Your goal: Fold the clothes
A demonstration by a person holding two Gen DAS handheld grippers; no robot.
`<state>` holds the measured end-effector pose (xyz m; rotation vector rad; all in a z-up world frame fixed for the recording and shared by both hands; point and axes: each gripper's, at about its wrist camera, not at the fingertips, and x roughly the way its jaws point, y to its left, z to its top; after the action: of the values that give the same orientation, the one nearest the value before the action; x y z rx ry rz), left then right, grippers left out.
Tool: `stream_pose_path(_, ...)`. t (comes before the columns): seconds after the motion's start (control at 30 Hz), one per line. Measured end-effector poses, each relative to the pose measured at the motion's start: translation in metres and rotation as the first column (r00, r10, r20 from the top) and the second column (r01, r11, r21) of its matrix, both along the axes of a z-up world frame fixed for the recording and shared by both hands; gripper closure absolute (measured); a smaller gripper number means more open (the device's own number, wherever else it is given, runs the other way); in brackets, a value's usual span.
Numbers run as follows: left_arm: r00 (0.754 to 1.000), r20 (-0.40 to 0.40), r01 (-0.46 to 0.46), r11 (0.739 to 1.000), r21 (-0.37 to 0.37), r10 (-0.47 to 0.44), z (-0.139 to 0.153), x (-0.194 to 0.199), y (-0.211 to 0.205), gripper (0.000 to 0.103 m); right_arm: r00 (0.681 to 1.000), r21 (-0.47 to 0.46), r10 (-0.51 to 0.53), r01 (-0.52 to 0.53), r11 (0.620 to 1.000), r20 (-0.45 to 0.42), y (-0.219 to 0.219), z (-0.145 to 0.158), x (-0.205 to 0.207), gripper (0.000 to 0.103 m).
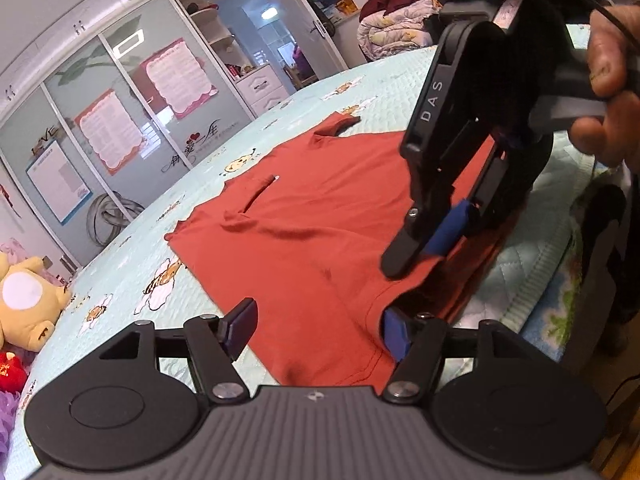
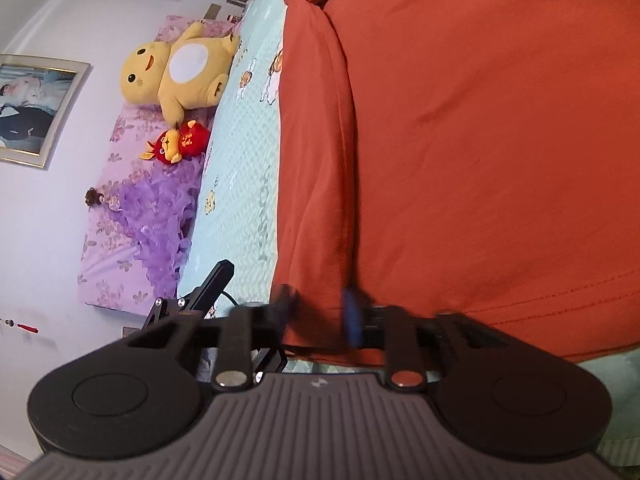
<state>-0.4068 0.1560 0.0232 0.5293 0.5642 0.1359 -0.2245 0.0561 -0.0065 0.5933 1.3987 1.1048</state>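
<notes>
A rust-red T-shirt lies flat on a light blue quilted bed. Its hem is toward me and its collar is at the far end. My left gripper sits at the hem with its jaws wide open. The left pad rests on the bedspread and the right pad is tucked under the hem's edge. To the right, a person's hand holds my right gripper, which is tilted down onto the shirt's side edge. In the right wrist view the right gripper is blurred, and a folded strip of the T-shirt fills its narrow gap.
A yellow plush toy and a small red one lie on purple bedding beside the bed. A glass-door wardrobe stands beyond the bed, with piled quilts at the far end. The bed's near-right edge drops off.
</notes>
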Motion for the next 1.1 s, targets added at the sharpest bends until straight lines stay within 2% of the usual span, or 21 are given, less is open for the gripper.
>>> stream_pose_path(0.07,0.999,-0.033,0.022,1.0,0.022,-0.021,-0.005,0.0,-0.005,0.032,1.0,0.011,-0.015,0.015,1.0,-0.022,-0.004,-0.002,0.001,0.097)
stream_pose_path(0.17,0.998,-0.052,0.053,0.993,0.109,-0.047,-0.011,-0.003,-0.014,0.032,0.997,0.055,-0.039,0.042,0.998,-0.063,-0.01,0.0,0.001,0.099)
stream_pose_path(0.2,0.997,-0.059,0.049,0.993,0.109,-0.042,-0.01,-0.004,-0.012,0.032,0.996,0.073,-0.043,0.049,0.996,-0.076,-0.011,0.002,0.002,0.1)
stream_pose_path(0.27,0.997,-0.074,0.044,0.996,0.084,-0.038,-0.004,-0.006,-0.008,0.047,0.995,0.102,-0.049,0.058,0.993,-0.086,-0.013,0.008,0.002,0.1)
stream_pose_path(0.3,0.996,-0.082,0.043,0.997,0.061,-0.038,0.0,-0.008,-0.005,0.07,0.995,0.114,-0.052,0.062,0.992,-0.089,-0.014,0.011,0.002,0.1)
stream_pose_path(0.33,0.996,-0.077,0.038,0.996,0.076,-0.032,0.002,-0.01,-0.006,0.084,0.995,0.124,-0.049,0.06,0.99,-0.087,-0.015,0.015,0.002,0.1)
stream_pose_path(0.43,0.998,-0.064,0.025,0.993,0.119,-0.017,0.008,-0.016,-0.007,0.086,0.997,0.127,-0.036,0.044,0.991,-0.063,-0.016,0.022,0.002,0.101)
stream_pose_path(0.47,0.996,-0.089,0.027,0.992,0.121,-0.016,0.005,-0.016,-0.007,0.086,0.998,0.116,-0.034,0.041,0.992,-0.06,-0.017,0.02,0.002,0.101)
stream_pose_path(0.57,0.983,-0.179,0.049,0.992,0.114,-0.028,-0.01,-0.014,-0.007,0.086,1.0,0.009,-0.029,0.029,1.0,-0.004,-0.015,0.008,0.002,0.101)
stream_pose_path(0.63,0.982,-0.189,0.056,0.989,0.139,-0.029,-0.015,-0.015,-0.01,0.087,1.0,-0.041,-0.021,0.021,0.999,0.021,-0.012,-0.002,0.001,0.101)
stream_pose_path(0.7,0.978,-0.205,0.054,0.991,0.123,-0.028,-0.011,-0.013,-0.008,0.087,0.999,-0.032,-0.022,0.023,0.999,0.024,-0.012,-0.006,0.0,0.101)
stream_pose_path(0.83,0.977,-0.214,0.029,0.993,0.114,-0.004,-0.004,-0.015,-0.005,0.087,0.997,-0.02,0.017,-0.016,1.0,0.075,-0.005,0.004,-0.002,0.1)
stream_pose_path(0.97,0.979,-0.2,-0.022,0.994,0.108,0.043,-0.003,-0.02,0.001,0.088,0.999,0.045,0.035,-0.037,0.998,0.034,-0.003,-0.001,0.001,0.1)
stream_pose_path(1.1,0.974,-0.222,-0.026,0.993,0.112,0.051,-0.008,-0.023,-0.001,0.093,0.999,0.011,0.032,-0.032,0.999,0.015,-0.004,-0.015,0.0,0.101)
